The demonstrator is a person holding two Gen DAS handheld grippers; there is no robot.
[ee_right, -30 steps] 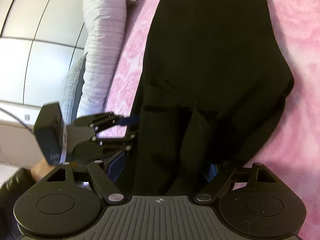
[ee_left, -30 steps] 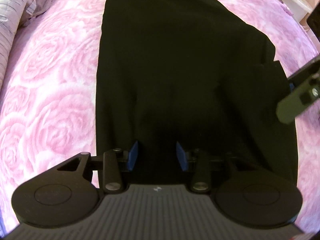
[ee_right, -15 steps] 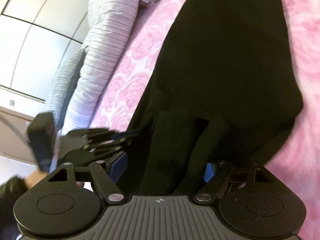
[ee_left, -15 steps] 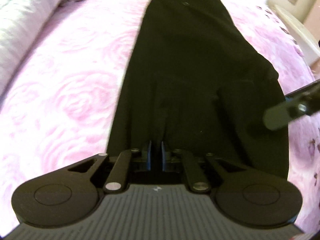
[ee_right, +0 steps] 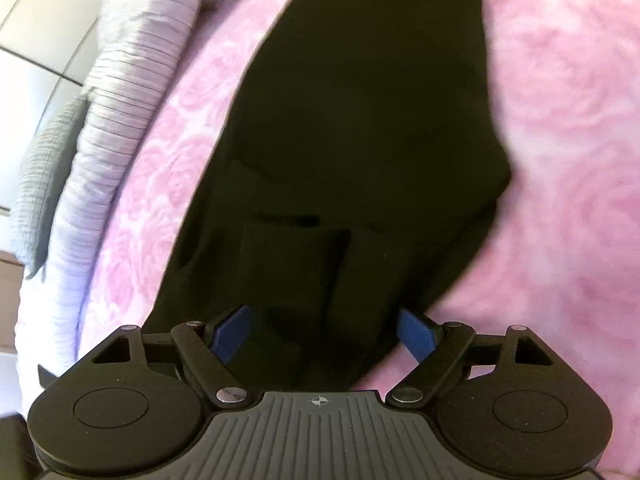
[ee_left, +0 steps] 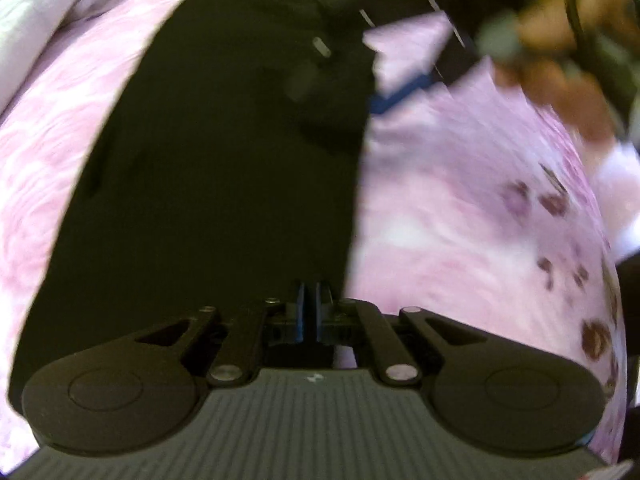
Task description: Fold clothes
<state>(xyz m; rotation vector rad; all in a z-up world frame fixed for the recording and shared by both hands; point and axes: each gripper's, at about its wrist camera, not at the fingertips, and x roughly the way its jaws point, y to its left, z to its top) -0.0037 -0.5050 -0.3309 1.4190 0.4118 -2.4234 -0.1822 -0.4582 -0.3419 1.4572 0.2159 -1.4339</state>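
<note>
A long black garment (ee_left: 224, 168) lies on a pink rose-patterned bedspread (ee_left: 460, 216). In the left wrist view my left gripper (ee_left: 310, 304) is shut on the garment's near edge, blue pads almost together. My right gripper shows blurred at the top right of that view (ee_left: 400, 92), over the garment's far part. In the right wrist view the garment (ee_right: 360, 128) stretches away from me with a folded layer near my fingers. My right gripper (ee_right: 326, 330) is open, its blue pads spread wide on either side of the cloth.
A rolled white striped quilt (ee_right: 104, 120) and a grey blanket (ee_right: 40, 176) lie along the left side of the bed. A pale wardrobe wall (ee_right: 24, 40) stands beyond. The person's hand (ee_left: 560, 72) holds the right gripper.
My left gripper has closed on the garment's edge and swung left, so the cloth now lies left of centre. My right gripper stays open and has moved farther up the garment.
</note>
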